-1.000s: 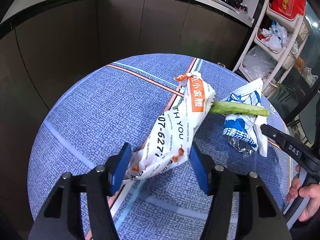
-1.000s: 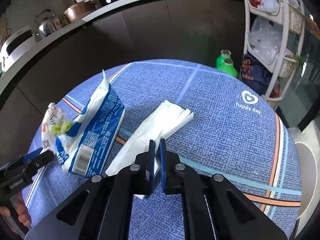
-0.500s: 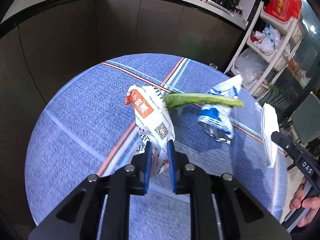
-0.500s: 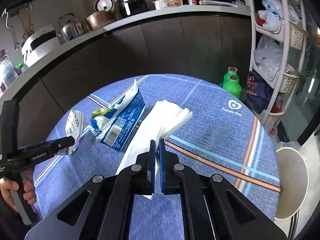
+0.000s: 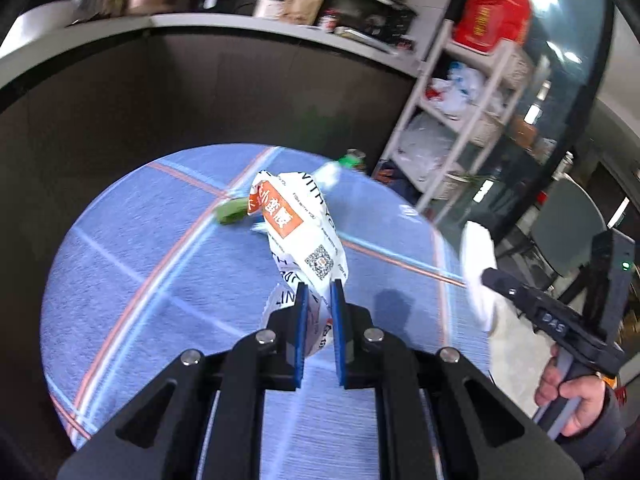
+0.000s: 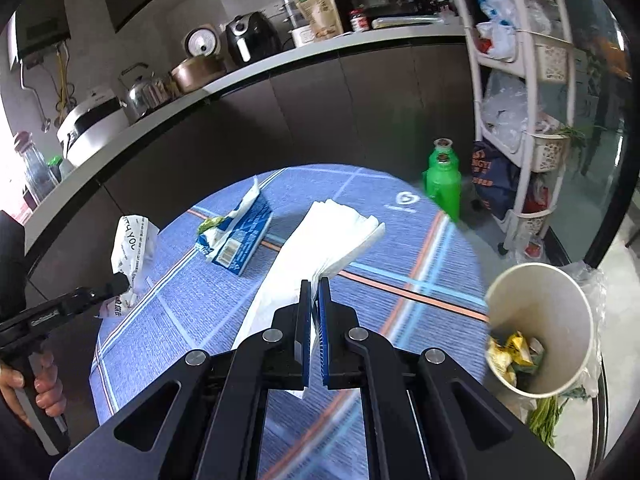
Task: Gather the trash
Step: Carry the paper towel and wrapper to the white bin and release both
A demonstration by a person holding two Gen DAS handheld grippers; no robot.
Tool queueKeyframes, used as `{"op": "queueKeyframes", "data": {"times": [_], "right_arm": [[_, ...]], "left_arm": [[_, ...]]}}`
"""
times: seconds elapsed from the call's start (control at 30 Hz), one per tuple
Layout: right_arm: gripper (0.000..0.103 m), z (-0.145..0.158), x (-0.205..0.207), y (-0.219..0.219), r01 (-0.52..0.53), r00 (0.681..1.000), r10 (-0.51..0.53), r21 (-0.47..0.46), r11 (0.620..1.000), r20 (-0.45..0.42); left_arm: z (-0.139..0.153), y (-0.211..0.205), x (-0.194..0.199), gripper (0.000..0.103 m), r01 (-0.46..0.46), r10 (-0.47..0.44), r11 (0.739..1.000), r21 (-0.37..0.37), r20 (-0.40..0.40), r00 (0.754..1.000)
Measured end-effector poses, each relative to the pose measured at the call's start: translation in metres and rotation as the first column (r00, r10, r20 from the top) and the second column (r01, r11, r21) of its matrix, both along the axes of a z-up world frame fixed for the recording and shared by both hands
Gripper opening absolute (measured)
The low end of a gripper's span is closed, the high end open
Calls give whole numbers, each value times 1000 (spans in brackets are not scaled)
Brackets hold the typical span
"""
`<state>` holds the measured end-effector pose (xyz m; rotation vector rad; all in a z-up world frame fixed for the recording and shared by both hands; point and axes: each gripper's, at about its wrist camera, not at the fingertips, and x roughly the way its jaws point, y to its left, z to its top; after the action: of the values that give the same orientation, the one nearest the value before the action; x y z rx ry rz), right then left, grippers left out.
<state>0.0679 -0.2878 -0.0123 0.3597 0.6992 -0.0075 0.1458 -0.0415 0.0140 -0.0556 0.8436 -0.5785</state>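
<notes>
My left gripper (image 5: 318,292) is shut on a white and orange printed wrapper (image 5: 302,232) and holds it above the round blue table (image 5: 140,264). My right gripper (image 6: 315,286) is shut on a white folded napkin (image 6: 316,240), also lifted off the table. A blue and white wrapper (image 6: 242,236) with a green vegetable piece (image 6: 210,224) lies on the table (image 6: 180,312). In the left wrist view the vegetable (image 5: 232,210) shows behind the held wrapper. The right gripper with the napkin (image 5: 478,268) shows at the right there. The left gripper with its wrapper (image 6: 130,248) shows at the left of the right wrist view.
A white paper bin (image 6: 540,324) holding scraps stands just off the table's right edge, with plastic and greens beneath it. A green bottle (image 6: 442,180) stands beyond the table. A white shelf rack (image 6: 532,80) and a dark counter (image 6: 240,120) with appliances lie behind.
Both grippers have risen with their loads. The left wrapper now hangs clear of the table, and the right gripper has swung toward the paper bin, which has come into view.
</notes>
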Motion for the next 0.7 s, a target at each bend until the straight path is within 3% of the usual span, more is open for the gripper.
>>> {"op": "queueKeyframes", "data": {"times": [0.33, 0.53, 0.7], "right_arm": [[3, -6, -55, -73, 162, 987, -162, 24, 987, 8], [3, -29, -82, -119, 254, 967, -254, 6, 967, -26], [3, -57, -99, -160, 327, 944, -324, 50, 944, -68]], "left_arm": [[20, -99, -42, 12, 226, -225, 973, -33, 37, 974], [14, -171, -48, 12, 346, -346, 937, -49, 2, 938], [-5, -237, -50, 12, 444, -449, 893, -77, -73, 890]]}}
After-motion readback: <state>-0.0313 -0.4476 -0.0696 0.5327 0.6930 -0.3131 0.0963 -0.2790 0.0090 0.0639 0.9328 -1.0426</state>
